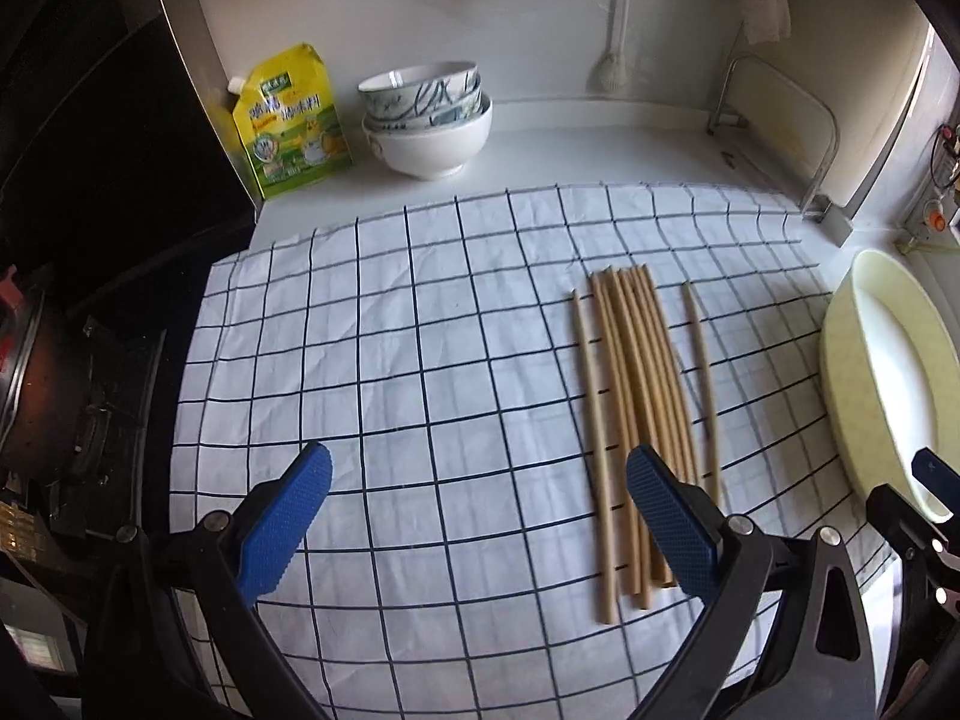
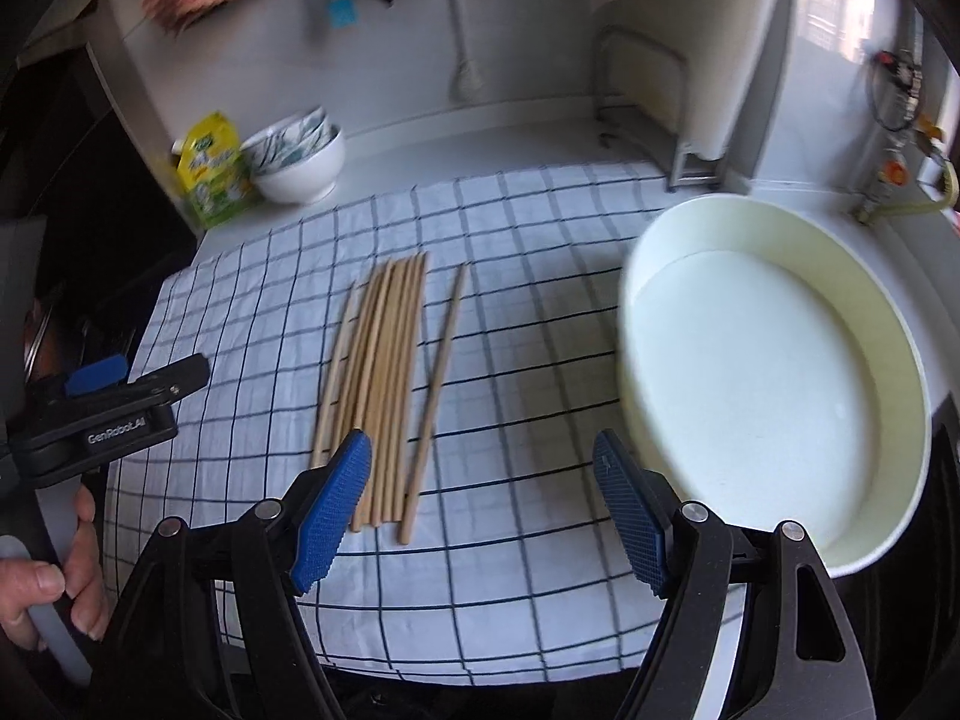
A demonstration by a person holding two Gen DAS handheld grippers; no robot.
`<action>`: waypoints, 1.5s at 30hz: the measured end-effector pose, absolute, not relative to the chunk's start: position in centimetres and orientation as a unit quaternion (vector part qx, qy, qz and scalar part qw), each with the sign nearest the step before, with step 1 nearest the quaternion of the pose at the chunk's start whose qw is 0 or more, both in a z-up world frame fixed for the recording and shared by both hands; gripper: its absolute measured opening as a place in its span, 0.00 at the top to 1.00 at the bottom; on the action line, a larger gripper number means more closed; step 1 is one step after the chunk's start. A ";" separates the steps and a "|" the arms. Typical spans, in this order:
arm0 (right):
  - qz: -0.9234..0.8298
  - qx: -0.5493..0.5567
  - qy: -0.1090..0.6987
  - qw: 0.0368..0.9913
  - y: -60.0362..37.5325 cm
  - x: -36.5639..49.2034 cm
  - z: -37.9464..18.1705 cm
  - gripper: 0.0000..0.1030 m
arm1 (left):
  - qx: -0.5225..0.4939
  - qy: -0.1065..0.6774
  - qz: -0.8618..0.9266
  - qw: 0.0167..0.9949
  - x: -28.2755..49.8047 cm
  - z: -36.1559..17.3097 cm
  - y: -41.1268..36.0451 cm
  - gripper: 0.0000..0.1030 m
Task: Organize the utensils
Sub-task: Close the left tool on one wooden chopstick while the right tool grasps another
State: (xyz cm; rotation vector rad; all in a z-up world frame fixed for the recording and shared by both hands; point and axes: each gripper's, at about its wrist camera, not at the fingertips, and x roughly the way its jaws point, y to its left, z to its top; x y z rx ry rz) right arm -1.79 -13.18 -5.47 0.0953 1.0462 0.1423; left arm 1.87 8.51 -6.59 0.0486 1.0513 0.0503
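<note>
Chopsticks (image 1: 639, 420) lie on the checked cloth (image 1: 420, 360), toward its right half, and every other place here is told from that cloth.

Largest is the white counter (image 1: 600, 150), which carries the cloth and runs on behind it to the wall. The cloth itself is white with a dark grid and lies flat, creased in places. Off the cloth's right edge stands a round pale basin (image 2: 780, 372) with a low wall; its inside looks bare and white. Behind the cloth's far left corner sits a stack of bowls (image 1: 429, 120), patterned ones nested in a plain white one, and just left of them a yellow pouch (image 1: 288, 120) leans upright against the side panel. Beyond the far right corner stands a wire rack (image 1: 780, 126).

Most of the chopsticks are bunched side by side, running from near edge to far edge of the cloth. One lies just left of the bunch, and one chopstick (image 2: 438, 396) lies apart on the right.

Over the cloth's near edge hovers the left gripper (image 1: 480, 522), jaws wide apart and holding nothing; its right finger overlaps the near ends of the bunch in view. The right gripper (image 2: 480, 510) hangs over the near right part, jaws likewise spread and bare. A hand (image 2: 48, 588) grips the left gripper's handle.
</note>
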 end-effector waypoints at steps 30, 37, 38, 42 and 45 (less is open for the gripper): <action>0.018 0.009 0.557 0.830 -11.1 4.0 -16.6 0.29 | -0.006 0.537 -0.020 0.843 5.2 -15.3 7.9 0.06; 0.009 0.012 0.555 0.832 -12.1 3.5 -16.6 0.29 | 0.010 0.552 -0.018 0.834 5.4 -16.3 6.9 0.06; 0.008 0.013 0.555 0.832 -12.2 3.5 -16.6 0.29 | 0.012 0.554 -0.018 0.832 5.5 -16.5 6.8 0.06; 0.008 0.012 0.553 0.833 -12.4 3.3 -16.5 0.29 | 0.020 0.553 -0.011 0.833 5.4 -16.6 6.4 0.06; 0.008 0.010 0.551 0.835 -12.3 3.4 -16.5 0.29 | 0.024 0.563 -0.005 0.826 5.5 -17.0 6.4 0.05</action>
